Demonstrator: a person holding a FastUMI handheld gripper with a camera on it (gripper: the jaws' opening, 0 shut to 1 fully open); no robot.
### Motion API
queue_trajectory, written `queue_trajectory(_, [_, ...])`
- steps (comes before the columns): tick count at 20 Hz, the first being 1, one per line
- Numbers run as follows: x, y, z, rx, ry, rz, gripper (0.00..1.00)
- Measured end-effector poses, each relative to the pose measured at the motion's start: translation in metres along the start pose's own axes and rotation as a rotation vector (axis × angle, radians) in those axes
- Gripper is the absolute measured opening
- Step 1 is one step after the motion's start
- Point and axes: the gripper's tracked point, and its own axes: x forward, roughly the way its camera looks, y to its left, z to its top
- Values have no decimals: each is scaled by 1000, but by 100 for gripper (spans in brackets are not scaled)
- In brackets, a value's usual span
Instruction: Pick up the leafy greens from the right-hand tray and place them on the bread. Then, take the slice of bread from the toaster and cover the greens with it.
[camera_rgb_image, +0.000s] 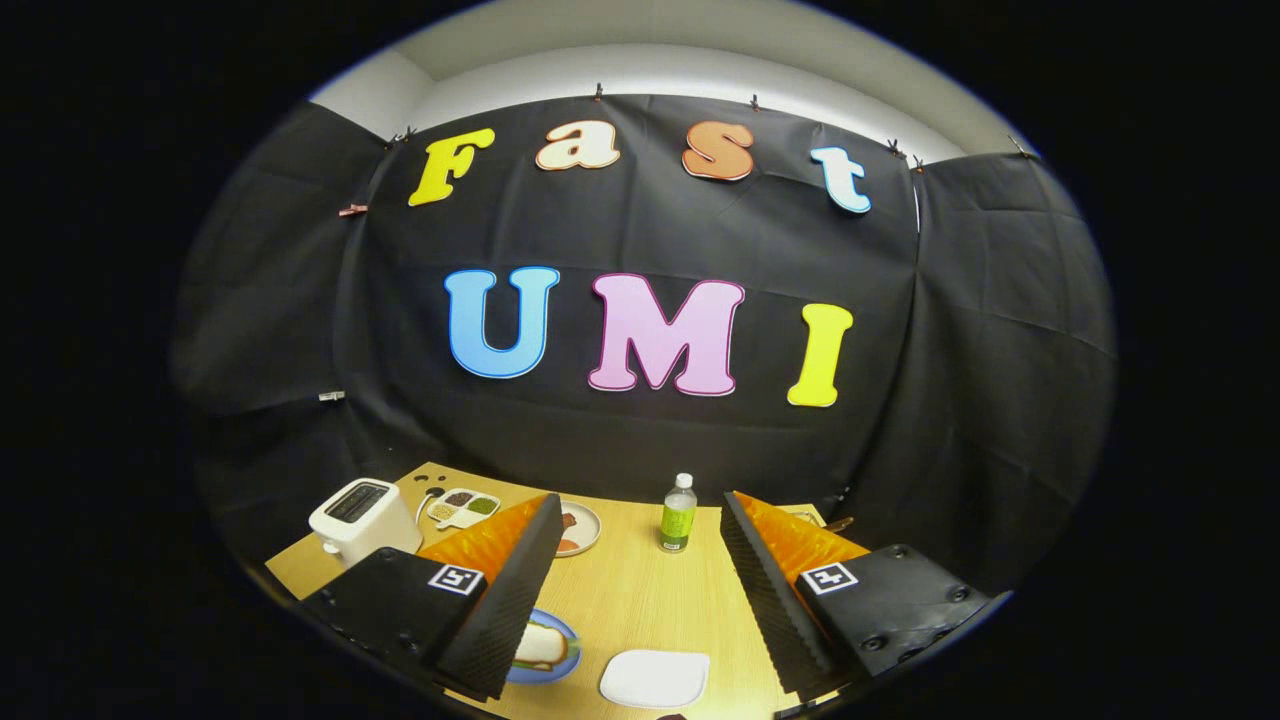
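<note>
Showing, from largest to smallest: black cloth booth wall (650, 420) w/ a pale room wall and ceiling above it; light wood-grain table (640, 600) at its foot; gripper (635, 585) held above the table, fingers spread wide apart, nothing between them, each finger body carrying a square black-and-white marker tag (pattern only, no legible text). White toaster (357, 518) stands at the table's far left, beyond the left finger, slot on top dark; whether bread sits in it cannot be told. Behind it, near the wall, a white sectioned dish (463, 507) w/ small dark and green portions. Blue plate (555, 650) lies beside the left finger, partly hidden by it, bearing a slice of bread (540, 645) w/ a little green at its edge. White plate (655, 678) lies between the fingers, nearest the camera. Small round plate (580, 527) w/ brown items sits just beyond the left fingertip. Clear bottle (678, 515), white cap, green label (text too small to read), stands upright ahead, btw the fingertips. Leafy greens on a right-hand tray cannot be made out; right finger covers that side.
</note>
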Motion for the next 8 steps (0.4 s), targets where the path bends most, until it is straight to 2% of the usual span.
queue_trajectory(8, [-1,3,-8,-16,-1,1,99])
